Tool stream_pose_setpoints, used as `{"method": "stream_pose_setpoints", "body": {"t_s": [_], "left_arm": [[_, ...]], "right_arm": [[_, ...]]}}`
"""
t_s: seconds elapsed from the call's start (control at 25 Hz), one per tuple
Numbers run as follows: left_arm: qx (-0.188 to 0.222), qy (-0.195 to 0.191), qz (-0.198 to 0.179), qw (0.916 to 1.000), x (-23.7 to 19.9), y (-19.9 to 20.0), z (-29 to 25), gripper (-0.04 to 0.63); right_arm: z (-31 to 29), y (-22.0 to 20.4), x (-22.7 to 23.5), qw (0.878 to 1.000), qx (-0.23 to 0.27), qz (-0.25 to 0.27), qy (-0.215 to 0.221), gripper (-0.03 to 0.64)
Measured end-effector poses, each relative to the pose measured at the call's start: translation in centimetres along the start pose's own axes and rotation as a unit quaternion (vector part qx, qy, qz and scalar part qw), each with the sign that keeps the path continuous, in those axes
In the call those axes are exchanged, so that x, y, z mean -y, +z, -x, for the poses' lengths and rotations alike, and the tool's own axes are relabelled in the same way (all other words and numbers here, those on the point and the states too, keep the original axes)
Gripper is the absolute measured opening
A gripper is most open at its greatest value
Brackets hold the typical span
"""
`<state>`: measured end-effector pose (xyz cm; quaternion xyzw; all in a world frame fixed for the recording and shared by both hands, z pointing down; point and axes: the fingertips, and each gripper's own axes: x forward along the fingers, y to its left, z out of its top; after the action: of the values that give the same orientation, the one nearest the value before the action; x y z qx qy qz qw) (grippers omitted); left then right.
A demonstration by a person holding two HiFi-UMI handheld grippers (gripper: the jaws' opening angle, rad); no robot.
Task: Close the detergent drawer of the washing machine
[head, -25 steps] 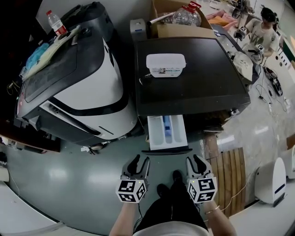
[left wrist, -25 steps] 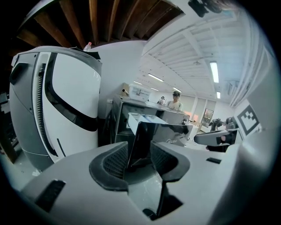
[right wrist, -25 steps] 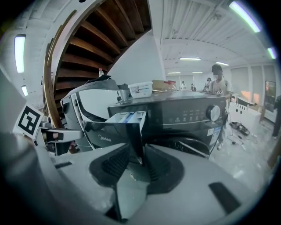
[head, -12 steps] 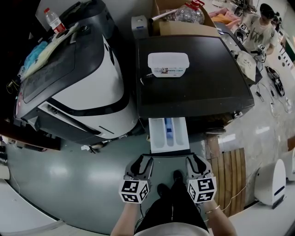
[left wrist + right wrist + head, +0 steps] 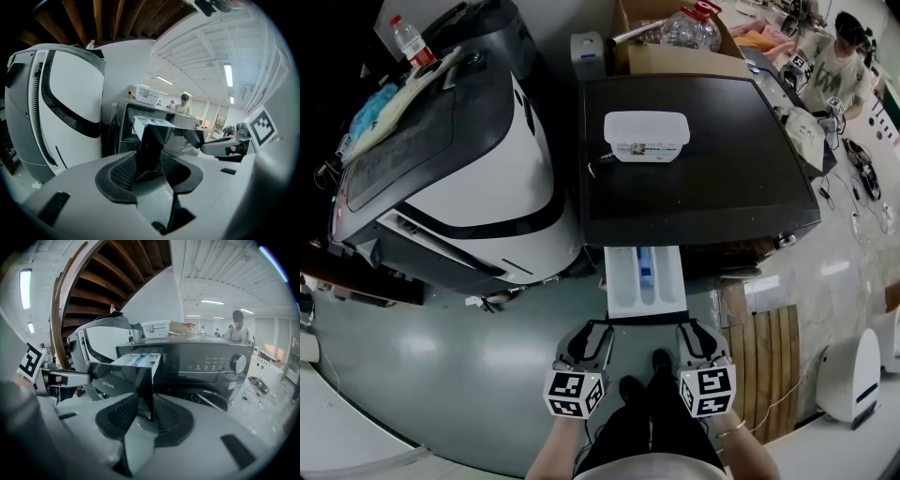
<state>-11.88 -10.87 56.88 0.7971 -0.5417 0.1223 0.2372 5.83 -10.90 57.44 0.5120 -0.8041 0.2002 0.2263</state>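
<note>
The washing machine [image 5: 703,183] stands dark and square-topped, and its detergent drawer [image 5: 644,277] is pulled well out of the upper left of its front, the white tray with a blue compartment lying open to the ceiling. The drawer's dark front panel [image 5: 140,376] is the part farthest from the machine, and both tools have met it there.

The left gripper [image 5: 592,330] sits at the end of the panel away from the machine's dial [image 5: 239,363]. Its jaws are spread, with that end of the panel standing upright between the ribbed pads [image 5: 123,172]. The right gripper [image 5: 694,330] is at the panel's other end, the one nearer the dial, in the same way: jaws parted, the panel's edge between them. I can see a sliver of gap beside the panel on each tool, so neither looks clamped down hard – they straddle it rather than pinch it.

On top of the washing machine, toward its back, rests a white plastic tub [image 5: 646,136] with its lid on. Behind the machine is a cardboard box [image 5: 670,58] holding a clear jug. Hard against the machine's drawer side sits a larger white-and-black appliance [image 5: 487,178]. On the floor off the machine's dial-side front corner lies a wooden slatted board [image 5: 773,361], and well beyond the machine's dial side a person [image 5: 837,61] is at a bench.
</note>
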Motion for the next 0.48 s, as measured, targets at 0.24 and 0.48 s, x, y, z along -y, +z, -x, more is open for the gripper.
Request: {"method": "stream_pose_setpoints", "body": {"t_s": [0.24,0.48], "left_arm": [[-0.001,0.002,0.004,1.0000,0.06,0.02,-0.03,0.153],[-0.001,0.009,0.006,0.9999,0.00,0.14,-0.17,0.153]], "right_arm": [[-0.07,0.10,0.06,1.000,-0.004,0.004,0.003,0.098],[-0.23,0.27,0.14,1.000,-0.003,0.001,0.001,0.098]]}}
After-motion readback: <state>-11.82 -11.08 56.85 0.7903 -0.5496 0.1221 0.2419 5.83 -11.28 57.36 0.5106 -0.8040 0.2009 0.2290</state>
